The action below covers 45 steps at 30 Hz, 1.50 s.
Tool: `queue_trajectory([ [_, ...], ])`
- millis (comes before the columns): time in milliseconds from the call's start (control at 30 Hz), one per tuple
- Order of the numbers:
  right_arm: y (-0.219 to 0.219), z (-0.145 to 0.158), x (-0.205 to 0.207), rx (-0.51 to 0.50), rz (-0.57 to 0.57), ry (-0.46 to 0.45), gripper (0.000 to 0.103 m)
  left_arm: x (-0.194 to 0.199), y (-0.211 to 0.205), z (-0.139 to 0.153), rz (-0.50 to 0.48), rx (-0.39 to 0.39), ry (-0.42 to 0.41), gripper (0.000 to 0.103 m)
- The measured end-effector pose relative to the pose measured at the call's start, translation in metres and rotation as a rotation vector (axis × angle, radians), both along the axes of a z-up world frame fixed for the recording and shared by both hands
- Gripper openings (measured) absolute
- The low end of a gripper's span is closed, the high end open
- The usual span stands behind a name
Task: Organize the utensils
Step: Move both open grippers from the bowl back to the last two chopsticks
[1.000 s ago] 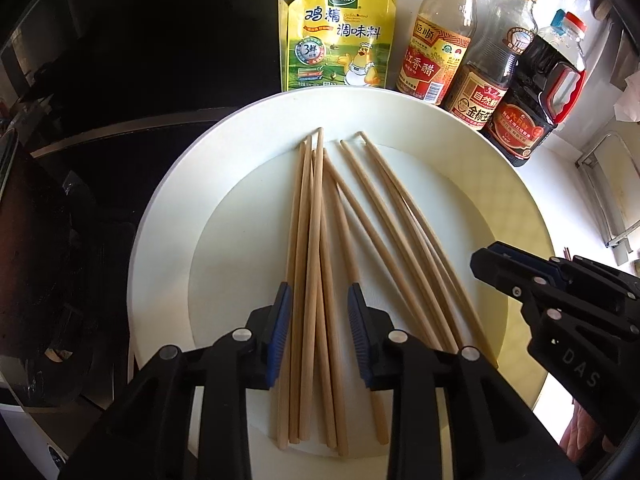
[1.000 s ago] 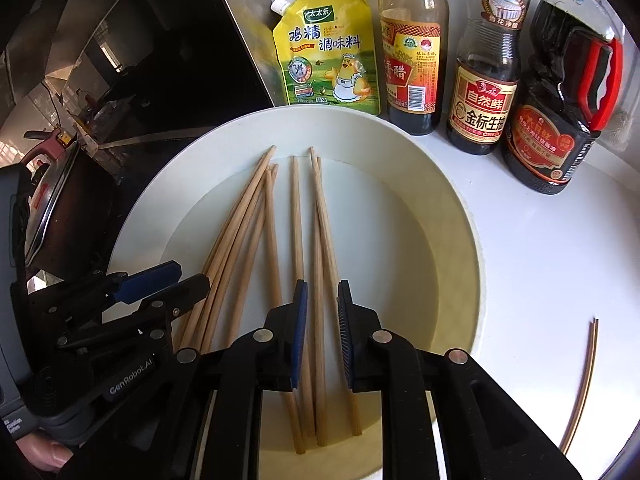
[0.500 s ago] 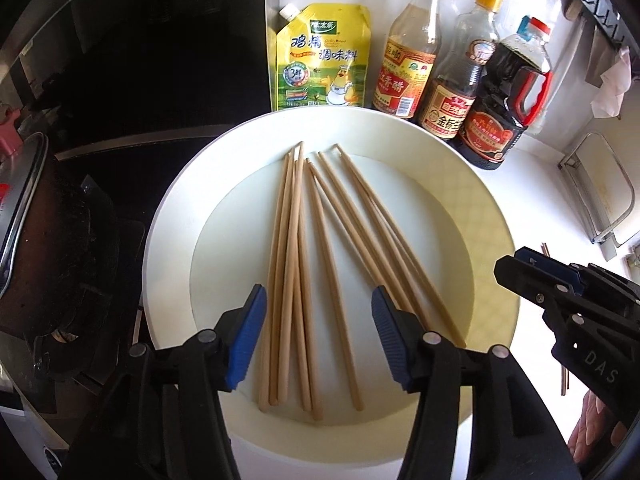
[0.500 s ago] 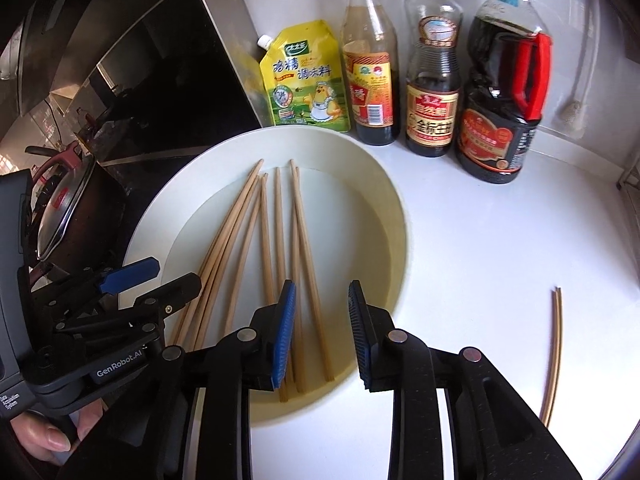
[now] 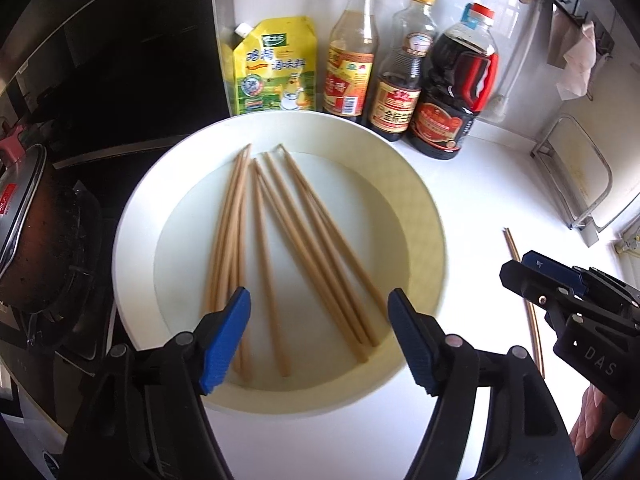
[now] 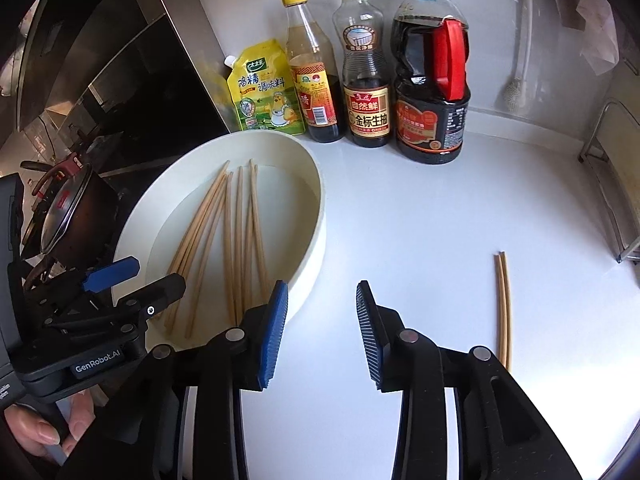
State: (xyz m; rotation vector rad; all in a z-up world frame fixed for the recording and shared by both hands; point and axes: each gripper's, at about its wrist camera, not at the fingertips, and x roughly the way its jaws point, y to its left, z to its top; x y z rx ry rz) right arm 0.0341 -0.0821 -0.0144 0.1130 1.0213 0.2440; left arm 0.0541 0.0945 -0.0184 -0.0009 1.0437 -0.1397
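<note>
Both claws have spread wide and drawn back, grasping nothing: left gripper [image 5: 319, 336] above the round white plate [image 5: 424, 216], where slender wooden chopsticks [image 5: 280, 240] fan; right gripper [image 6: 322, 332] above glossy counter [image 6: 420, 232] beside a loose pair [image 6: 503, 308].

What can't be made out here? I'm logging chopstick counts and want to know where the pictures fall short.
- Chopsticks in the bowl: left wrist view is motion-blurred and they overlap, so no exact count.
- Their near ends: hidden behind the left gripper; in the right wrist view, behind the right gripper.
- Chopstick pair on the counter: near end hidden by the right gripper's arm.
- Pot: contents hidden by its lid.
</note>
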Motion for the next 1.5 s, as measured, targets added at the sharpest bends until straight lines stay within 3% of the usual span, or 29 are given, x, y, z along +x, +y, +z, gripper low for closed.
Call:
queue_trajectory([
  [100, -0.014, 0.002, -0.010, -0.015, -0.007, -0.013, 0.039, -0.007, -0.017, 0.002, -0.010, -0.007, -0.005, 0.079],
  [267, -0.045, 0.001, -0.024, -0.040, -0.042, -0.029, 0.042, -0.016, -0.045, 0.003, -0.041, -0.017, -0.009, 0.083],
  [500, -0.099, -0.008, -0.039, -0.086, -0.128, -0.038, 0.048, -0.026, -0.086, -0.003, -0.093, -0.029, 0.000, 0.084],
  [733, -0.142, -0.039, -0.051, -0.130, -0.176, 0.009, 0.048, -0.032, -0.121, -0.011, -0.110, -0.033, -0.003, 0.084],
  [1133, -0.157, -0.093, -0.055, -0.127, -0.153, 0.069, 0.048, -0.035, -0.157, -0.045, -0.125, 0.010, 0.043, 0.084],
  [1500, -0.159, -0.108, -0.052, -0.145, -0.147, 0.047, 0.048, -0.033, -0.167, -0.064, -0.111, 0.038, 0.067, 0.084],
])
